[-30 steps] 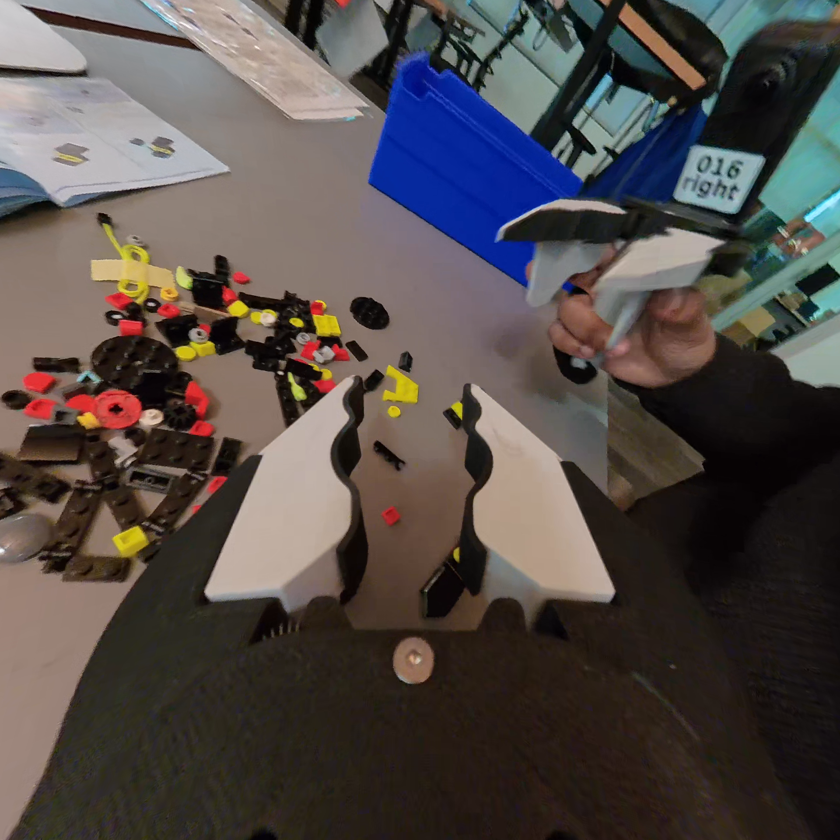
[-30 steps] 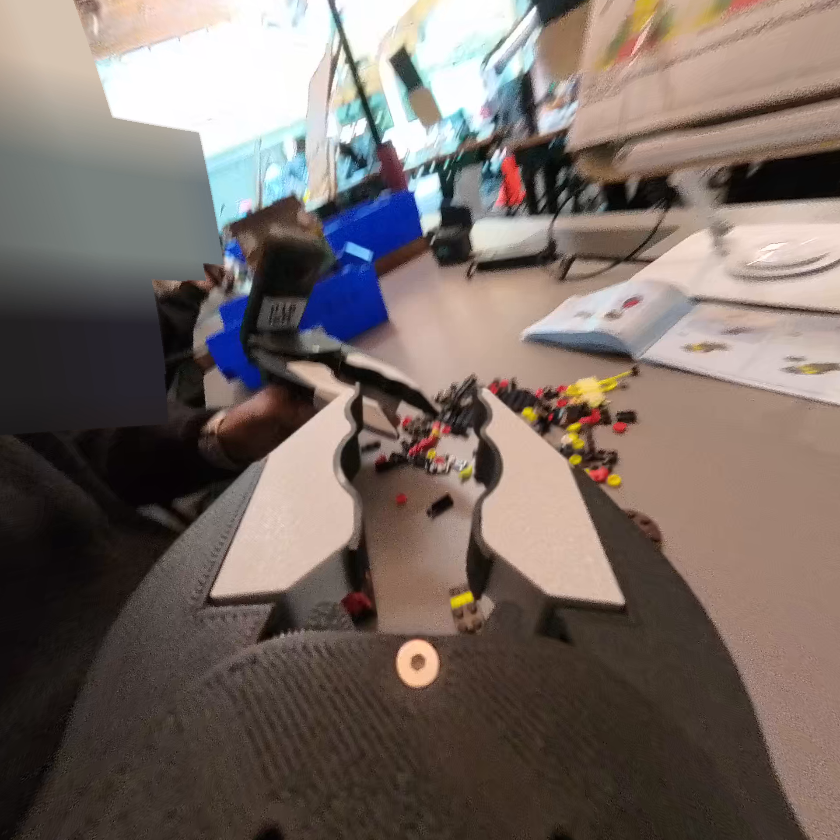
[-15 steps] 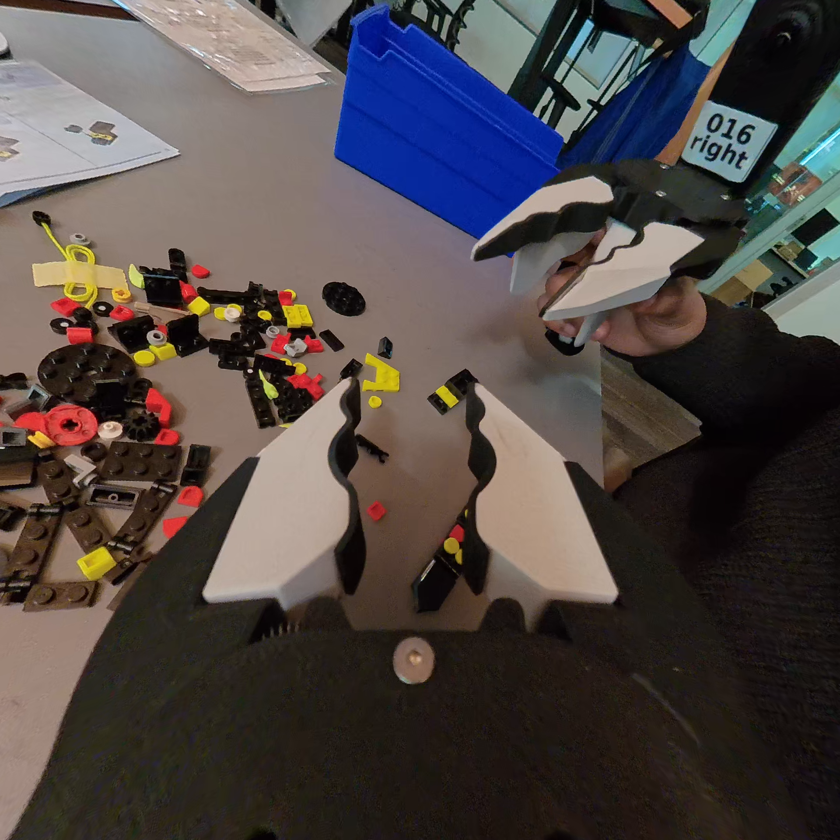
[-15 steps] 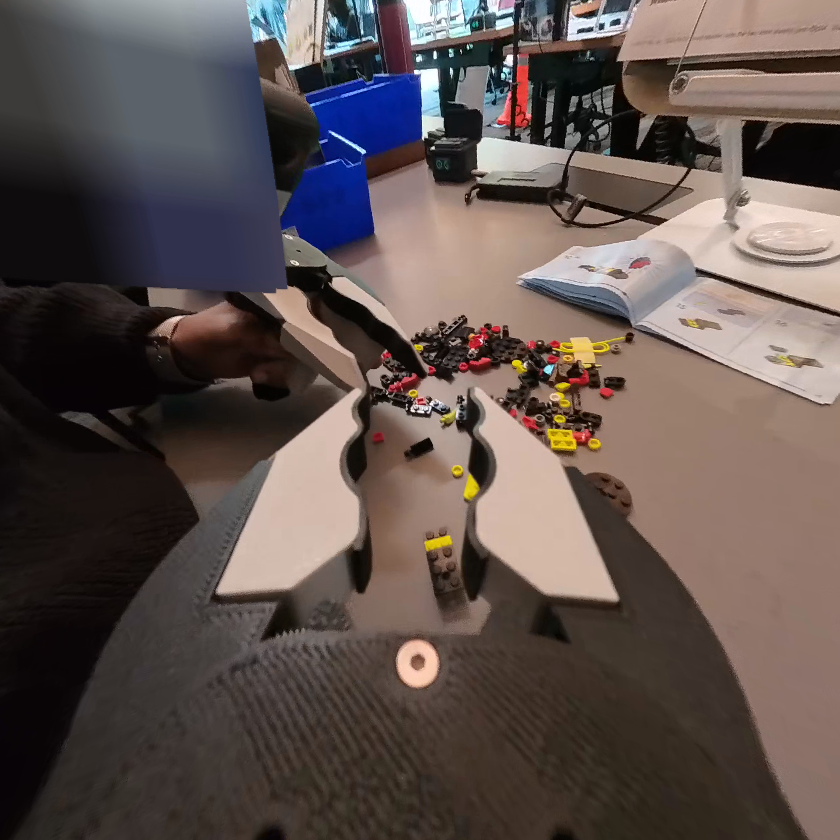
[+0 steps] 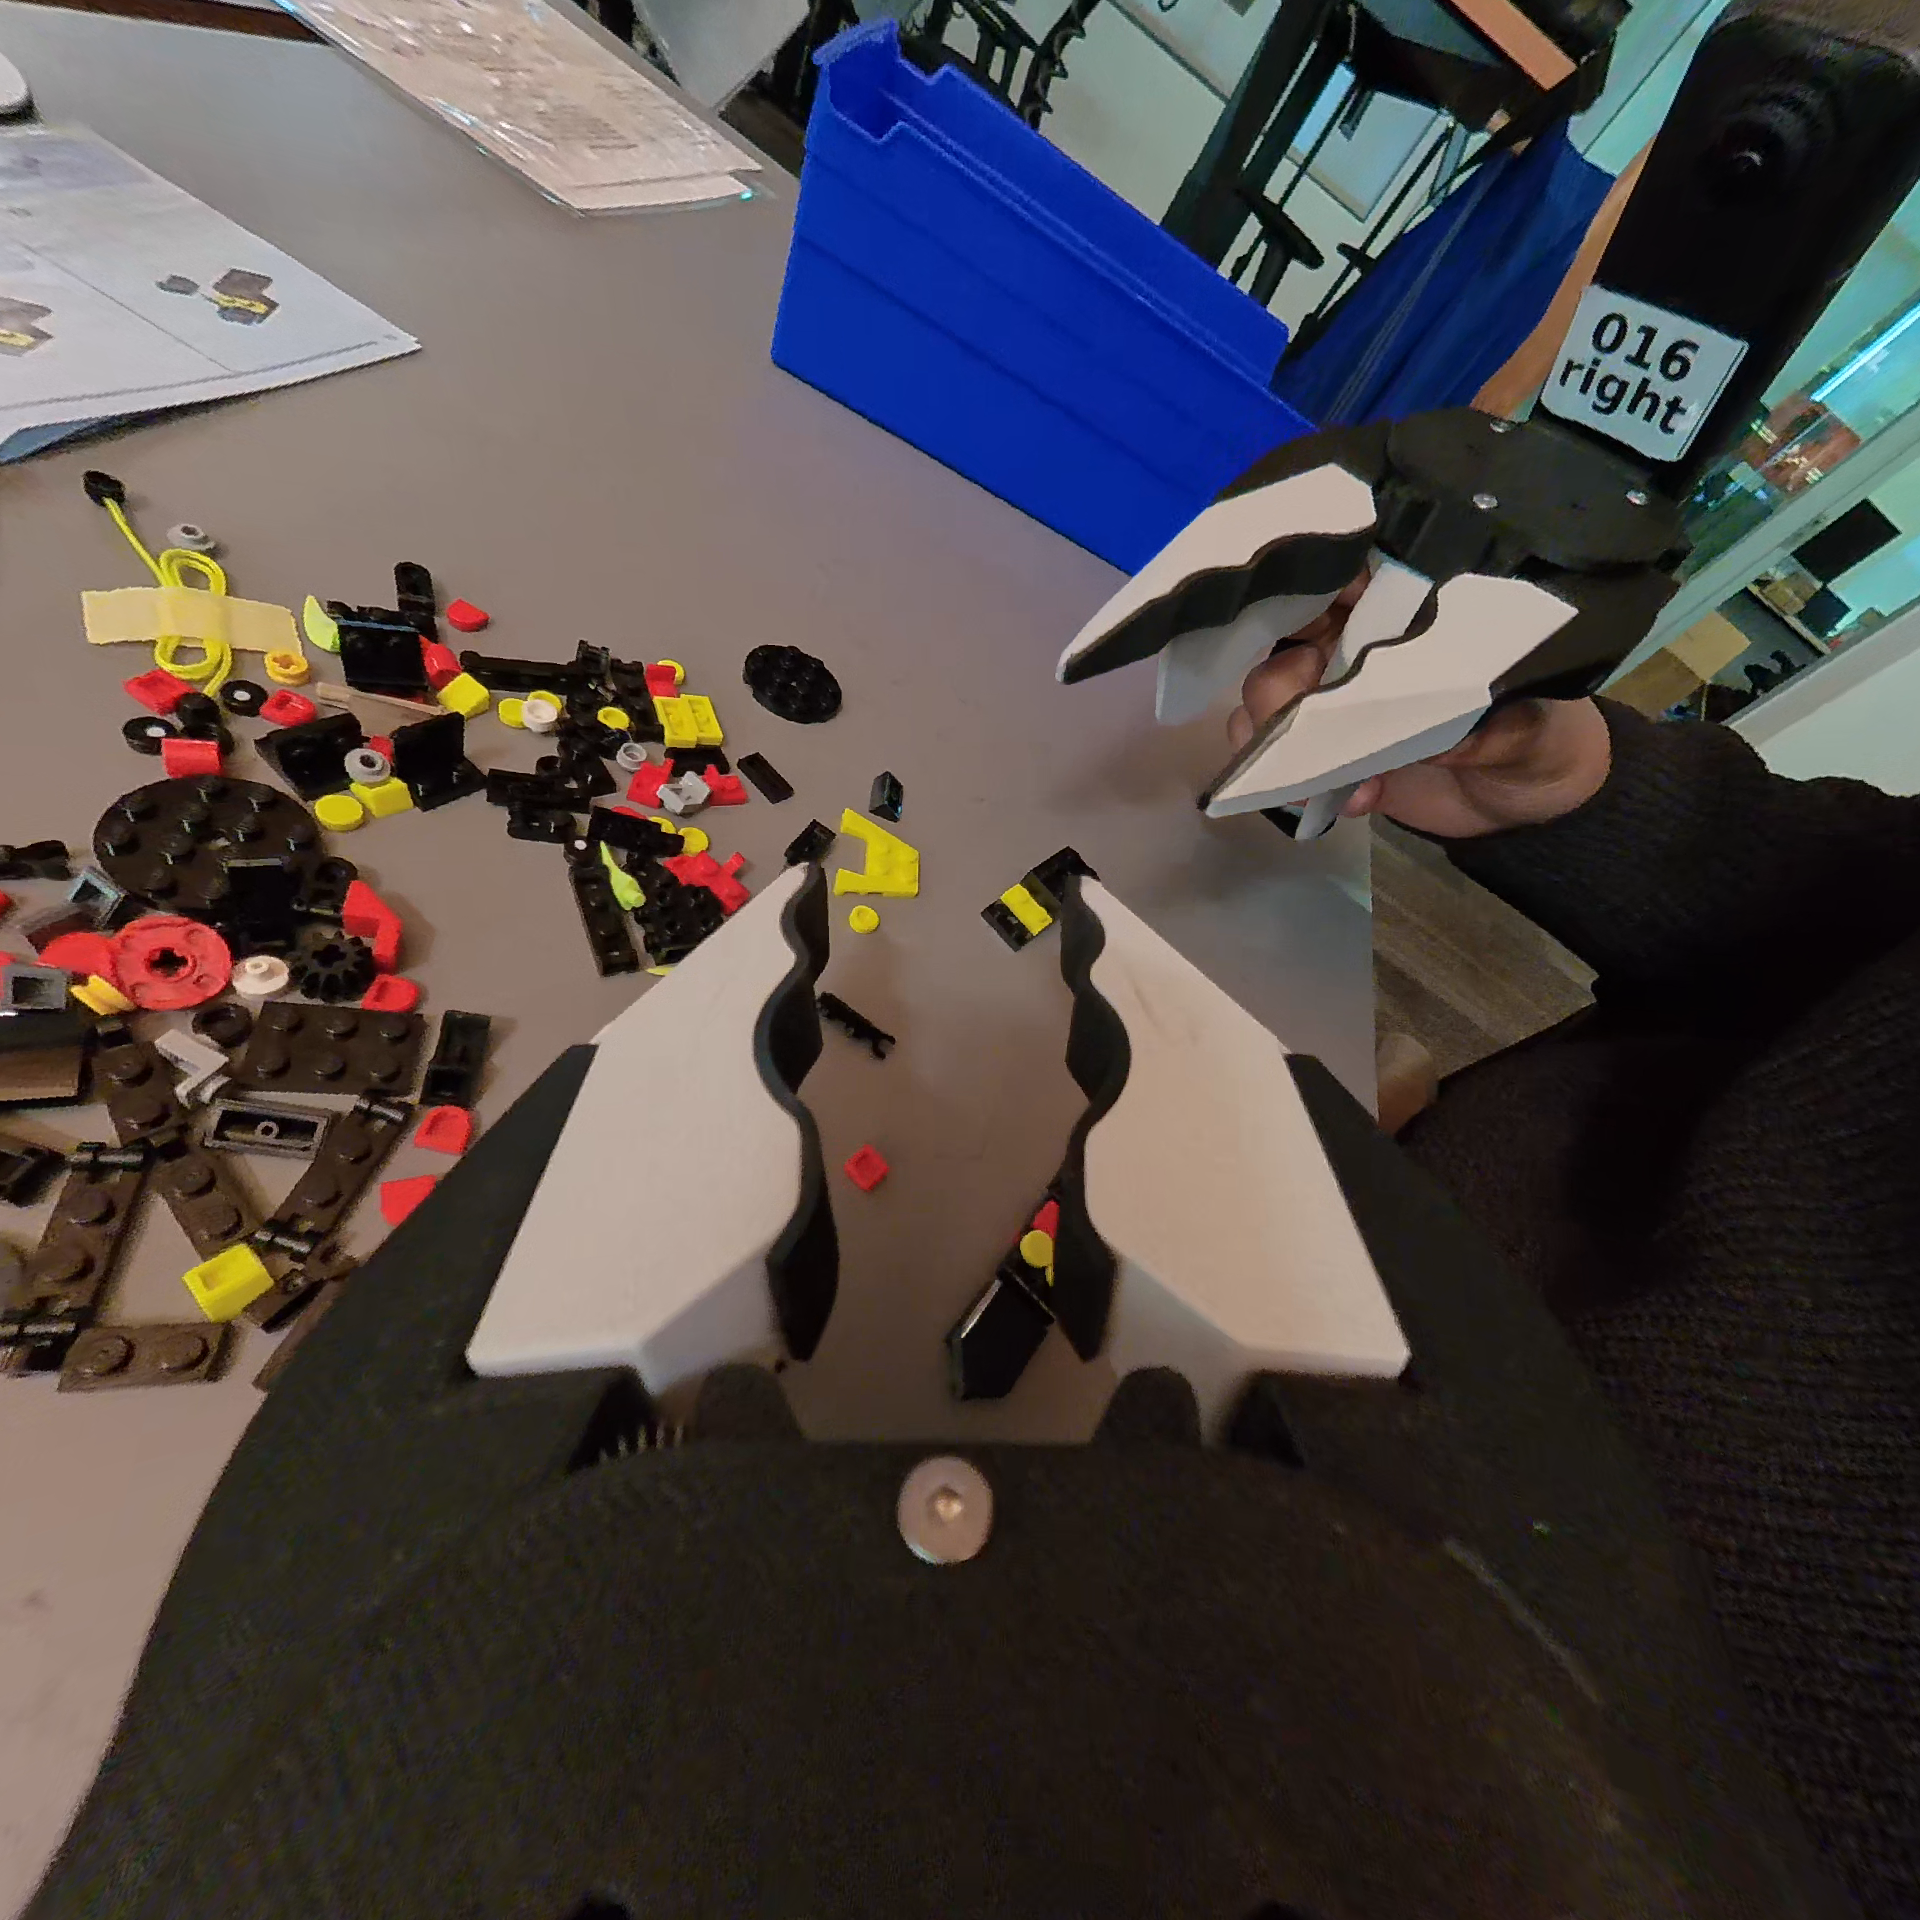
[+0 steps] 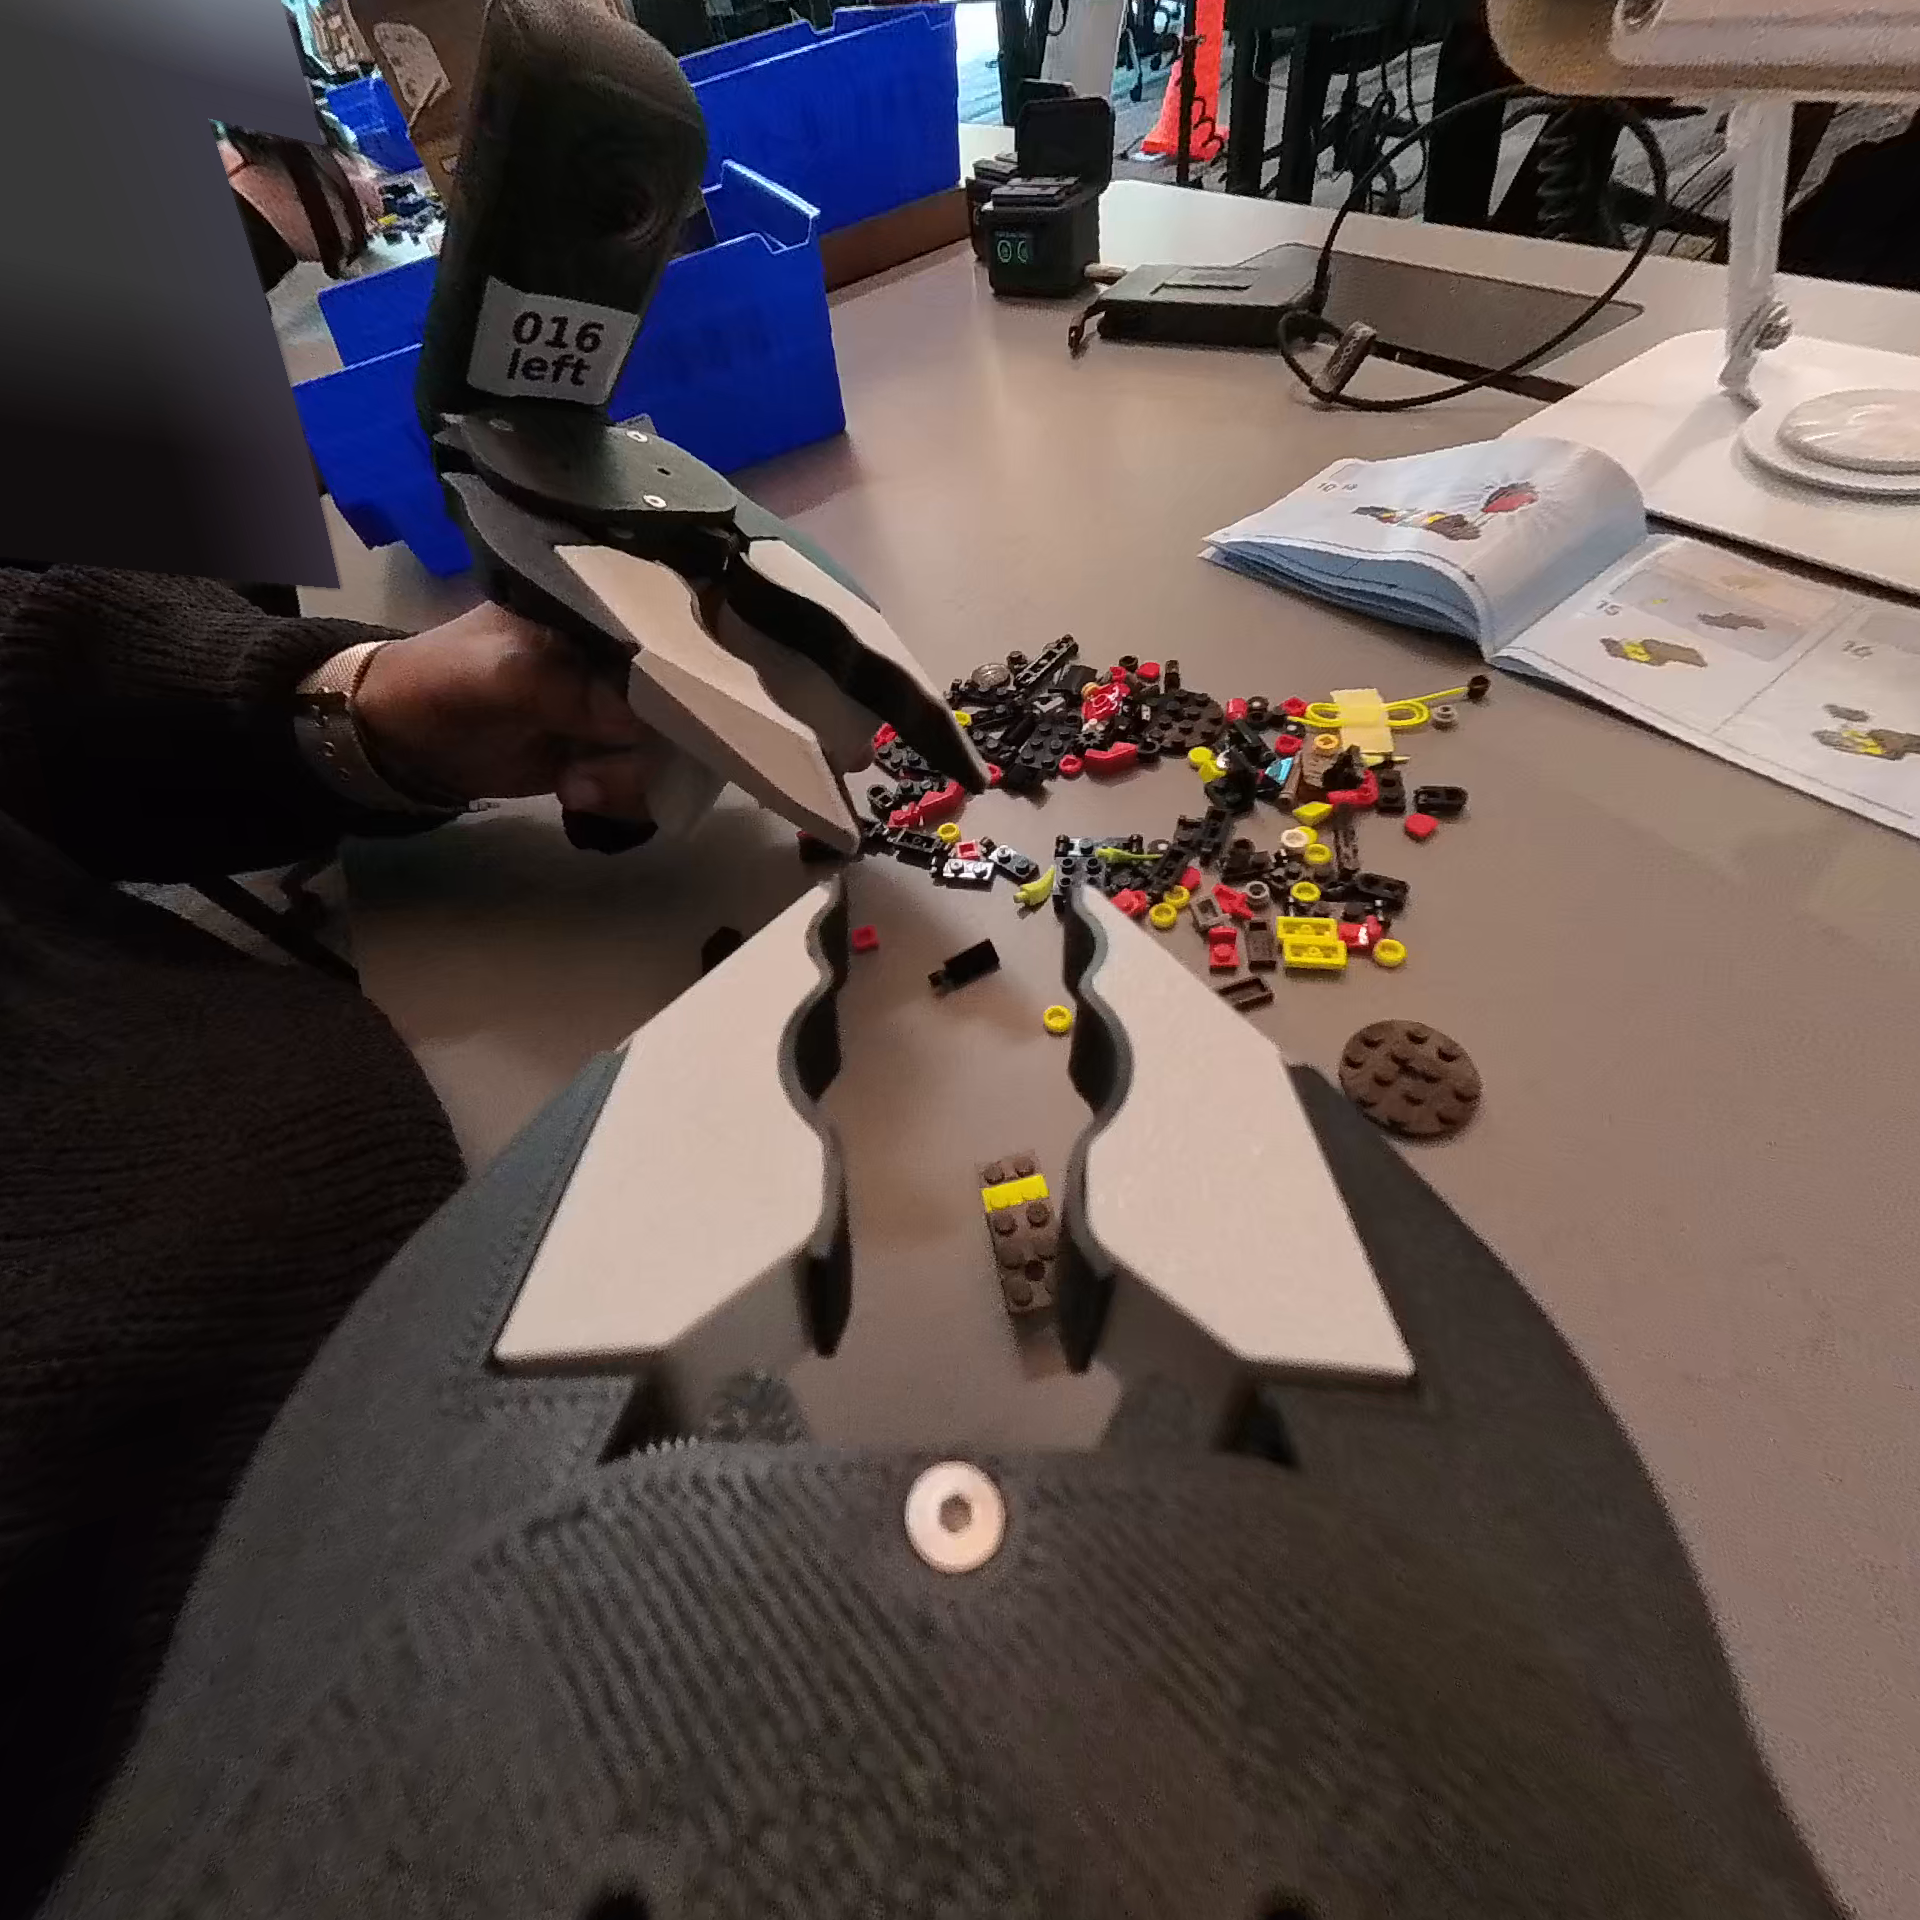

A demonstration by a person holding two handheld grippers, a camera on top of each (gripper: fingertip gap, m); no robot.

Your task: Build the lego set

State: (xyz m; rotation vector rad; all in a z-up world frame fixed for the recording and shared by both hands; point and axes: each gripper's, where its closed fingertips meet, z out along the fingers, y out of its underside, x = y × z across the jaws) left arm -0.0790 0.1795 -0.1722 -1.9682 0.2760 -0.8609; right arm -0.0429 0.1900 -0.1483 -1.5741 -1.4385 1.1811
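Note:
Loose black, red and yellow Lego pieces [image 5: 416, 831] lie in a pile on the grey table [image 5: 582, 416]; the pile also shows in the right wrist view [image 6: 1195, 831]. My left gripper [image 5: 940, 894] is open and low over the table. Between its fingers lie a small red tile [image 5: 864, 1169] and a black piece with red and yellow studs [image 5: 1013, 1299]. My right gripper [image 6: 956, 899] is open. A dark plate with a yellow piece [image 6: 1023, 1236] lies on the table by its right finger. Each gripper shows in the other's view, open: the right [image 5: 1132, 738], the left [image 6: 914, 810].
A blue bin [image 5: 1018, 312] stands at the back. An open instruction booklet [image 6: 1507, 551] lies beyond the pile. A round dark plate [image 6: 1410, 1075] lies apart on the right. The table edge [image 5: 1371, 1039] and a dark sleeve [image 5: 1714, 1039] are on the right.
The right gripper has tilted down towards the table and come closer to the left gripper. The left gripper has shifted a little towards the pile. Both stay open.

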